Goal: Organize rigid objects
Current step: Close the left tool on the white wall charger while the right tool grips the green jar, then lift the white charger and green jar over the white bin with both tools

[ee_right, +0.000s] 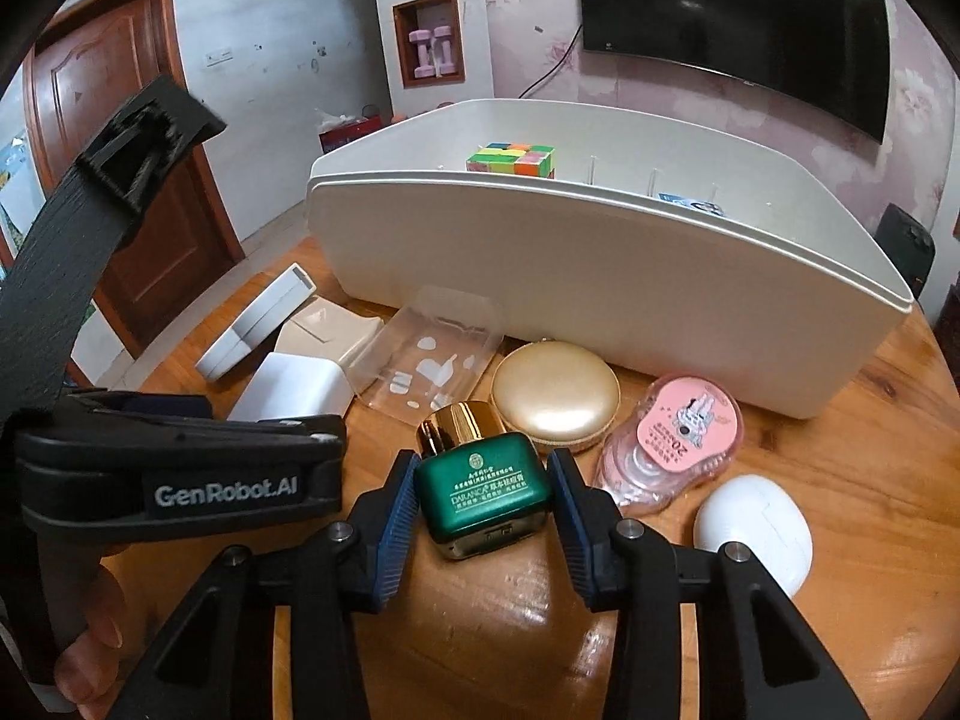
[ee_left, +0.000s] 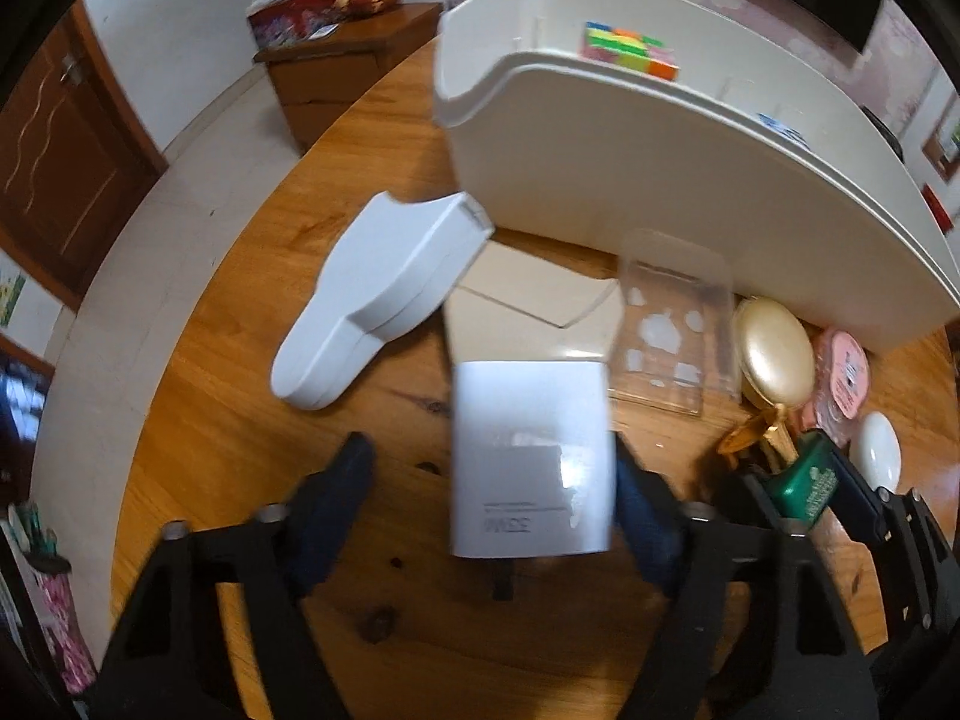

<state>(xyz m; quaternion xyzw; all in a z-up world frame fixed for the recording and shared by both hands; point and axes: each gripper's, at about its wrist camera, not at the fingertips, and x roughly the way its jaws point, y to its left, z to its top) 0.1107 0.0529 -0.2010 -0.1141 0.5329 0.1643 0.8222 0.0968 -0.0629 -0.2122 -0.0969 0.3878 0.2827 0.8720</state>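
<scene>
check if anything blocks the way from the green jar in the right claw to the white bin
The gold compact lies on the table between the green jar and the white bin; the bin's tall front wall also has to be cleared. Lifting over both looks feasible.

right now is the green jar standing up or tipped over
Tipped over: the green jar lies on its side, gold cap toward the bin, clamped in the right gripper.

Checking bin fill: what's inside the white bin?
In the white bin: a multicoloured cube and a blue-printed item, only partly visible. The front wall hides the floor.
</scene>
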